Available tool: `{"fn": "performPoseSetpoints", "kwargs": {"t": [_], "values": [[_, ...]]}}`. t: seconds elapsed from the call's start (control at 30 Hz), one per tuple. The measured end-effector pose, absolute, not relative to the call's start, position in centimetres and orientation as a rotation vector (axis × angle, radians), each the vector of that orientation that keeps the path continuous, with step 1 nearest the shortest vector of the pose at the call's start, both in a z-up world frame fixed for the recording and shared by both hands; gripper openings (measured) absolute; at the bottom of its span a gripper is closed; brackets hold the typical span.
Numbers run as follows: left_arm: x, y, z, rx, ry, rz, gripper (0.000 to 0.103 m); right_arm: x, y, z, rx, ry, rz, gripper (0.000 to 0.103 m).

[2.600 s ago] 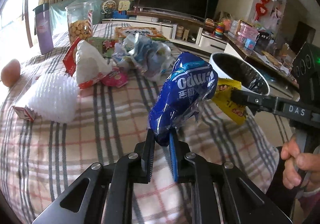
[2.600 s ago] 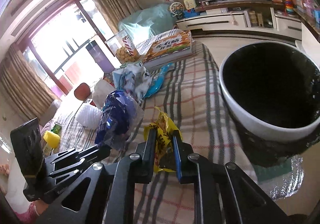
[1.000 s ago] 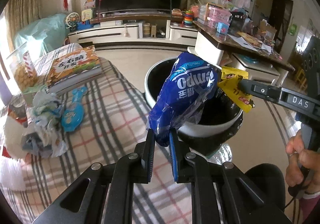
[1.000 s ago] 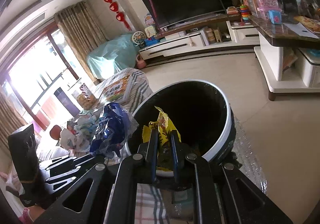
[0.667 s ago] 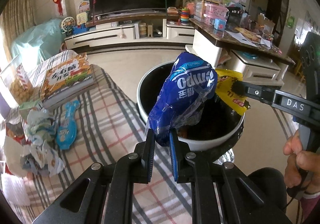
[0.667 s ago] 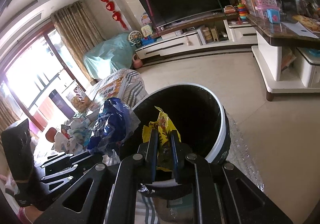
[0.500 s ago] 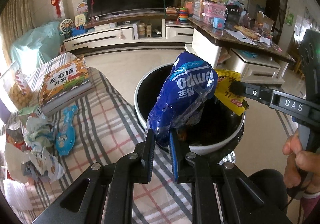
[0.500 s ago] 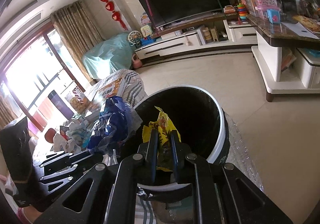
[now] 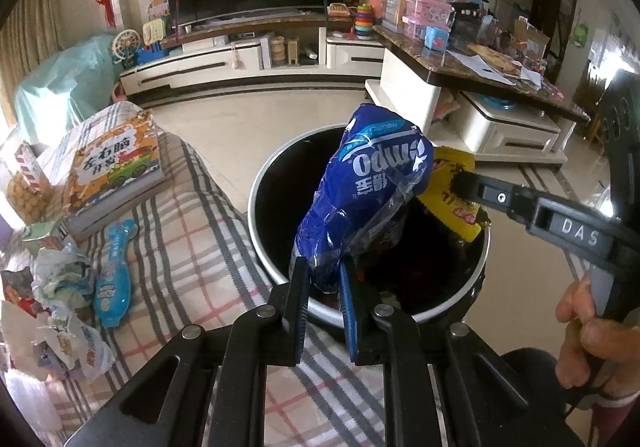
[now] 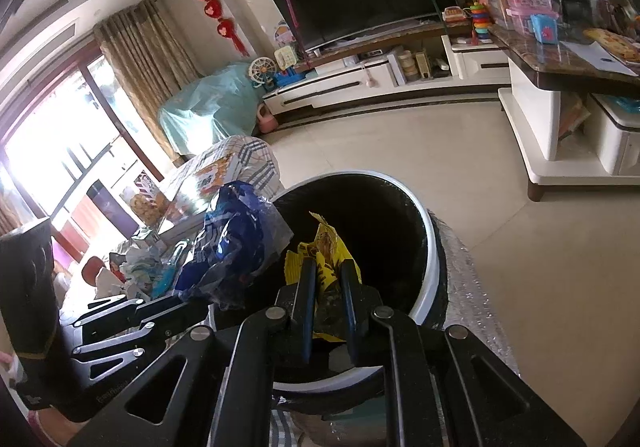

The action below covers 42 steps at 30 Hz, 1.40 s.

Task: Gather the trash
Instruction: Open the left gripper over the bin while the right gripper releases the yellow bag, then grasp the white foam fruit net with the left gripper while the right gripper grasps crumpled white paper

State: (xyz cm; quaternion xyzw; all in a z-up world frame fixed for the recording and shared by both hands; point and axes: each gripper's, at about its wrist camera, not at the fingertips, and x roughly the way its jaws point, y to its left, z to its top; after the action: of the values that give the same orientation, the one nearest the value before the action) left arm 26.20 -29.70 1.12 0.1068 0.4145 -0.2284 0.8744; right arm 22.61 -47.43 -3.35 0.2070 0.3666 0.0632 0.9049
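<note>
My left gripper point(image 9: 323, 279) is shut on a crumpled blue snack bag point(image 9: 368, 195) and holds it upright over the near rim of a round white bin with a black liner point(image 9: 264, 243). My right gripper point(image 10: 326, 287) is shut on a yellow wrapper point(image 10: 326, 247) and holds it over the bin's black mouth point(image 10: 430, 247). In the left wrist view the yellow wrapper point(image 9: 452, 191) hangs beside the blue bag. In the right wrist view the blue bag point(image 10: 236, 243) is to the left, above the bin's edge.
The plaid-covered table point(image 9: 188, 247) to the left carries crumpled wrappers point(image 9: 64, 287), a light-blue packet point(image 9: 114, 279), a picture book point(image 9: 116, 171) and a biscuit jar point(image 9: 24, 183). A TV cabinet point(image 9: 248, 59) and a cluttered counter point(image 9: 480, 63) stand across the tiled floor.
Both grippers have carried their wrappers from above the table over to the bin, and in the last half second they have barely shifted above it. Both stay shut.
</note>
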Motion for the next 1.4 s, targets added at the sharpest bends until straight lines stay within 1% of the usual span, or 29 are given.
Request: {"fn": "performPoseSetpoints", "kwargs": {"t": [0.07, 0.23, 0.3, 0.33, 0.37, 0.4, 0.5, 0.63, 0.7, 0.73, 0.87, 1.0, 1.4], "values": [[26.3, -30.0, 1.2, 0.226, 0.865, -0.474, 0.015, 22.7, -47.6, -3.5, 0.426, 0.764, 0.123, 0.012], [26.7, -30.1, 1.1, 0.207, 0.872, -0.462, 0.022, 22.9, -47.9, -3.7, 0.434, 0.773, 0.121, 0.013], [26.7, -30.0, 1.2, 0.193, 0.873, -0.459, 0.029, 23.1, -47.9, -3.7, 0.429, 0.777, 0.114, 0.019], [26.6, -30.0, 1.3, 0.188, 0.87, -0.456, 0.031, 23.1, -47.9, -3.7, 0.429, 0.779, 0.112, 0.021], [26.7, -29.8, 1.3, 0.185, 0.866, -0.456, 0.036, 23.2, -47.9, -3.8, 0.433, 0.783, 0.114, 0.022], [26.5, -29.7, 1.3, 0.182, 0.861, -0.453, 0.041, 23.2, -48.0, -3.9, 0.436, 0.786, 0.113, 0.028], [26.0, -28.9, 1.2, 0.175, 0.842, -0.439, 0.048, 22.9, -47.9, -3.8, 0.435, 0.781, 0.111, 0.042], [25.1, -27.1, 0.8, 0.123, 0.844, -0.426, 0.055, 22.5, -47.6, -3.7, 0.432, 0.774, 0.105, 0.049], [24.5, -26.0, 0.5, 0.092, 0.85, -0.419, 0.056, 22.3, -47.4, -3.6, 0.439, 0.766, 0.107, 0.067], [23.9, -25.2, 0.2, 0.07, 0.852, -0.414, 0.056, 22.2, -47.4, -3.5, 0.441, 0.759, 0.11, 0.069], [22.4, -23.0, 0.0, 0.02, 0.849, -0.389, 0.056, 21.6, -46.4, -3.0, 0.438, 0.744, 0.121, 0.07], [20.6, -20.4, -0.3, -0.023, 0.844, -0.353, 0.057, 21.0, -44.9, -2.8, 0.439, 0.738, 0.142, 0.074], [15.5, -13.9, -0.1, -0.092, 0.831, -0.241, 0.058, 19.4, -38.0, -3.0, 0.41, 0.76, 0.264, 0.078]]}}
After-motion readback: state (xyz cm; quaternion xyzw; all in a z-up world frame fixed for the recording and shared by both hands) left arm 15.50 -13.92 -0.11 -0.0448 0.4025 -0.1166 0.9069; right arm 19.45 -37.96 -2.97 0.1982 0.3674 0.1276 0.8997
